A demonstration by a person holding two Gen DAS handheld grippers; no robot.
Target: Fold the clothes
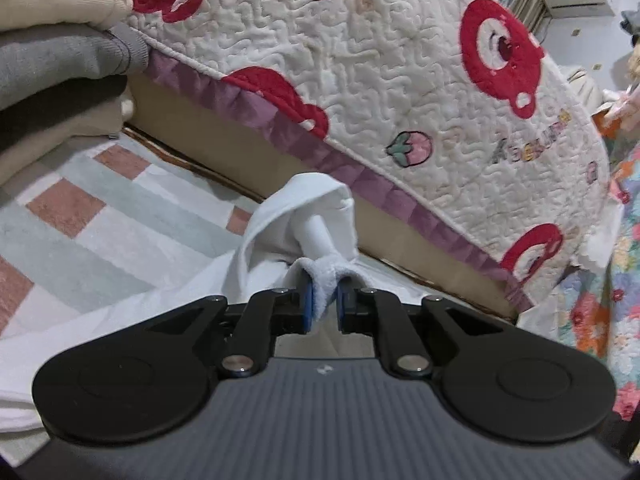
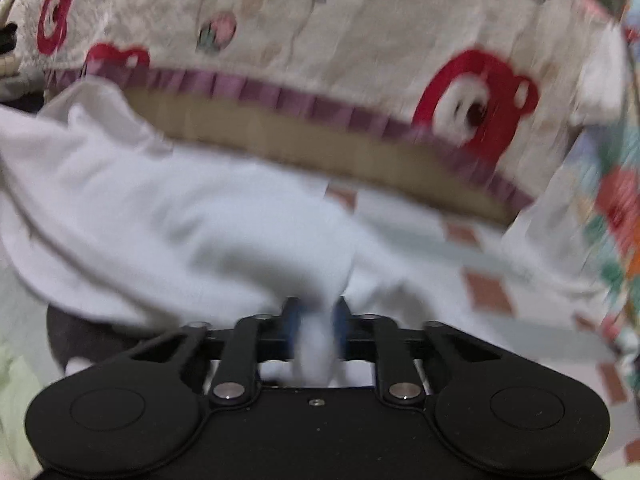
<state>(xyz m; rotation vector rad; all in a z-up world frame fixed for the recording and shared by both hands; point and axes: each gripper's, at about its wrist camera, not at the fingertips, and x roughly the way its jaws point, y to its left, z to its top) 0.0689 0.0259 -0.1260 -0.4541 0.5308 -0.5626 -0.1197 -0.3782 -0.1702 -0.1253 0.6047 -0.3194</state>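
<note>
A white garment (image 1: 280, 236) lies bunched on a striped, checked bedsheet (image 1: 80, 216). My left gripper (image 1: 324, 300) is shut on a thick hem of the white garment, and the cloth rises in a fold just past the fingers. In the right wrist view, my right gripper (image 2: 318, 316) is shut on another part of the same white garment (image 2: 180, 220), which spreads wide to the left. That view is motion-blurred.
A quilted white cover with red bear prints and a purple frill (image 1: 400, 80) hangs over a tan mattress edge (image 1: 240, 132) right ahead, and it also shows in the right wrist view (image 2: 320, 40). Folded grey and beige clothes (image 1: 60, 60) are stacked at the left. A floral fabric (image 1: 600, 300) is at the right.
</note>
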